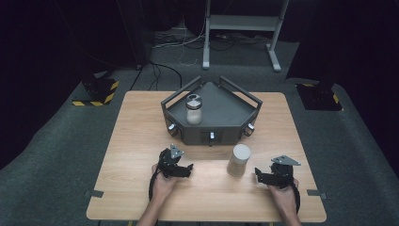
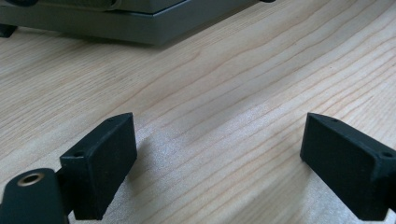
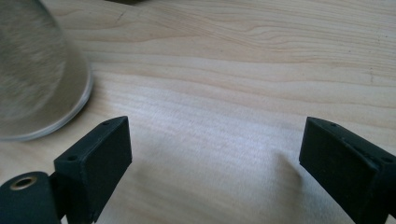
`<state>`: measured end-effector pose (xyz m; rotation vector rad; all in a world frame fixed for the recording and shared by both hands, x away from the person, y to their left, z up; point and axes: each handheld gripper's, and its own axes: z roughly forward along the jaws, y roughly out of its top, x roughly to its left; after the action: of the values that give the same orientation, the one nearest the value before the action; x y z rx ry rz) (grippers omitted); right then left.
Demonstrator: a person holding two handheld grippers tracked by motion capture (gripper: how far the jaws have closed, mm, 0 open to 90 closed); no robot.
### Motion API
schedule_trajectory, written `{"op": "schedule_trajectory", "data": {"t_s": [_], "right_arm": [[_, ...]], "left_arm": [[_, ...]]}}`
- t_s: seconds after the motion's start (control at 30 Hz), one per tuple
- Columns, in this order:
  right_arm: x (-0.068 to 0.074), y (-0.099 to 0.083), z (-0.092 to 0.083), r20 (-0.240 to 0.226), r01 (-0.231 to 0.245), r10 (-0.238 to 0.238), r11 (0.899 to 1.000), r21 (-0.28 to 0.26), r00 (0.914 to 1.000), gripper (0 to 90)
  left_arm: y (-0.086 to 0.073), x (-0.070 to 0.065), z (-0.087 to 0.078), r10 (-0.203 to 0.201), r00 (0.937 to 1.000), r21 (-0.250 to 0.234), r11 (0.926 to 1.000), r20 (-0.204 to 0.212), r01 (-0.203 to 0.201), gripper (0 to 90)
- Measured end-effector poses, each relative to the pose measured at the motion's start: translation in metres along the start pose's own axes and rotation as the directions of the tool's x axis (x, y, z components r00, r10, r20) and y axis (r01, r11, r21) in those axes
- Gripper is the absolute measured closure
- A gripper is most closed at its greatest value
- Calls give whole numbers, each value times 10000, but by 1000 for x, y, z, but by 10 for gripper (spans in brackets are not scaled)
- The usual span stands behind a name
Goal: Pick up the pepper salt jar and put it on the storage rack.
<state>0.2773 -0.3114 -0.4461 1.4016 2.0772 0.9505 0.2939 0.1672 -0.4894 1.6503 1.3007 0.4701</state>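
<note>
A tall jar (image 1: 239,160) with pale beige contents stands upright on the wooden table (image 1: 141,141), between my two grippers. A second jar (image 1: 193,109), glass with a metal lid, stands on the left part of a dark grey angular tray (image 1: 226,113). My left gripper (image 1: 189,168) rests low on the table to the left of the tall jar, open, with bare wood between its jaws (image 2: 217,158). My right gripper (image 1: 258,174) sits just right of the tall jar, open and holding nothing (image 3: 212,158). The jar's rounded base (image 3: 32,79) lies outside its left jaw.
The tray has raised rails and small knobs along its front wall, whose lower edge (image 2: 116,28) is in the left gripper view. Beyond the table lie a grey carpet, cables and a metal stand (image 1: 240,28). Yellow-black striped weights (image 1: 96,92) sit at the floor's left.
</note>
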Motion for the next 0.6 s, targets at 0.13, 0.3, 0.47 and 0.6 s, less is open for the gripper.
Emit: {"op": "schedule_trajectory", "data": {"t_s": [0.13, 0.3, 0.47, 0.6], "right_arm": [[-1, -5, -8, -241, 120, -122, 9999, -58, 9996, 88], [3, -6, -12, -689, 512, -511, 9987, -5, 9963, 90], [8, -7, -12, -1245, 748, -753, 9972, -87, 9894, 90], [14, -6, -11, -1629, 893, -917, 9958, -217, 9824, 92]], "left_arm": [[0, 0, 0, -4, 10000, 1, 10000, -12, 4, 106], [0, 0, 0, -3, 10000, 0, 10000, -10, 3, 106], [0, 0, 0, -3, 10000, 2, 10000, -9, 3, 106], [0, 0, 0, -5, 10000, 0, 10000, -12, 5, 106]]}}
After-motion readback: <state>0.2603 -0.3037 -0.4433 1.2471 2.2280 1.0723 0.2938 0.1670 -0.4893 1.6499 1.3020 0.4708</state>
